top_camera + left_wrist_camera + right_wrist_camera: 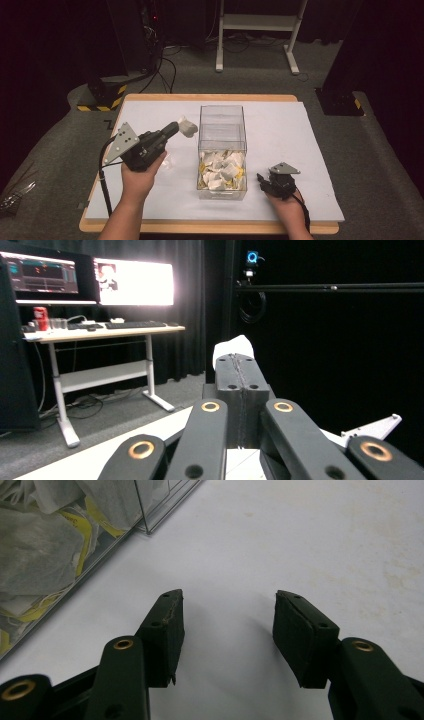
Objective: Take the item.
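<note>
A clear plastic box point(222, 150) stands in the middle of the white table top, its lower part filled with several white and yellow sachets point(220, 170). My left gripper point(181, 127) is raised to the left of the box, shut on a white sachet point(188, 127) that sticks out past its jaw tips. In the left gripper view the same sachet point(233, 347) peeks above the closed jaws. My right gripper point(260, 178) rests low on the table just right of the box, open with nothing between its jaws. Its own view shows the box wall point(75, 545) at upper left.
The white sheet point(280, 125) covers a wooden table with free room left and right of the box. Beyond the table stand a white desk frame point(257, 30), black equipment with cables point(130, 45) and a black stand base point(340, 100).
</note>
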`<state>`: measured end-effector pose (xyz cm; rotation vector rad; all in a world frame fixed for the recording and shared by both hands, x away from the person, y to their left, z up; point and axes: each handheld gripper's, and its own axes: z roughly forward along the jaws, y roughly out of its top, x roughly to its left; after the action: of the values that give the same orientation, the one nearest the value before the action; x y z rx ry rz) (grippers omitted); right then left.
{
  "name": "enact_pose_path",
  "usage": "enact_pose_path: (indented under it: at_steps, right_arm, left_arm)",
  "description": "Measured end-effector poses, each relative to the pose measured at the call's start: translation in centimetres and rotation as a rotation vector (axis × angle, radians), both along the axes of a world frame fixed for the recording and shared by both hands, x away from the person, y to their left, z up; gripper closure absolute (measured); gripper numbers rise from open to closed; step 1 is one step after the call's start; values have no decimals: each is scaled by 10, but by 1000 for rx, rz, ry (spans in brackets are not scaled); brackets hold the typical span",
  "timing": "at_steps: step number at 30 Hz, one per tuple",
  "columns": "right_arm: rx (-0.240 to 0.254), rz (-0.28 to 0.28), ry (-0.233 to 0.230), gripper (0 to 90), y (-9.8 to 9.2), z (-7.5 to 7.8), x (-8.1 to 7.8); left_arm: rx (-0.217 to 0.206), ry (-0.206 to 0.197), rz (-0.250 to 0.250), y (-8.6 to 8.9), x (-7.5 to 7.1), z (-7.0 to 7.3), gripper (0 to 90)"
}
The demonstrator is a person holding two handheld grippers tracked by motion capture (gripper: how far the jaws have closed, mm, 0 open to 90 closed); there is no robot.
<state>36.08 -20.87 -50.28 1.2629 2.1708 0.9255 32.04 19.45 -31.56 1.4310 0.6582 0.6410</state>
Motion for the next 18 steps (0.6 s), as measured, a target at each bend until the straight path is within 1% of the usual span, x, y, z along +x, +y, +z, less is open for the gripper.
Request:
enact_pose_path:
  at_steps: [7, 8, 10, 18]
  right_arm:
    - [1, -2, 2, 463, 0, 0, 0]
    - [1, -3, 1, 463, 0, 0, 0]
    - [-2, -3, 0, 463, 0, 0, 0]
    - [0, -3, 1, 464, 0, 0, 0]
  left_arm:
    - [-11, -18, 27, 12, -2, 8, 900]
    - [-18, -19, 30, 13, -2, 8, 900]
    - [-16, -24, 38, 16, -3, 10, 900]
    - [-20, -26, 52, 22, -3, 10, 900]
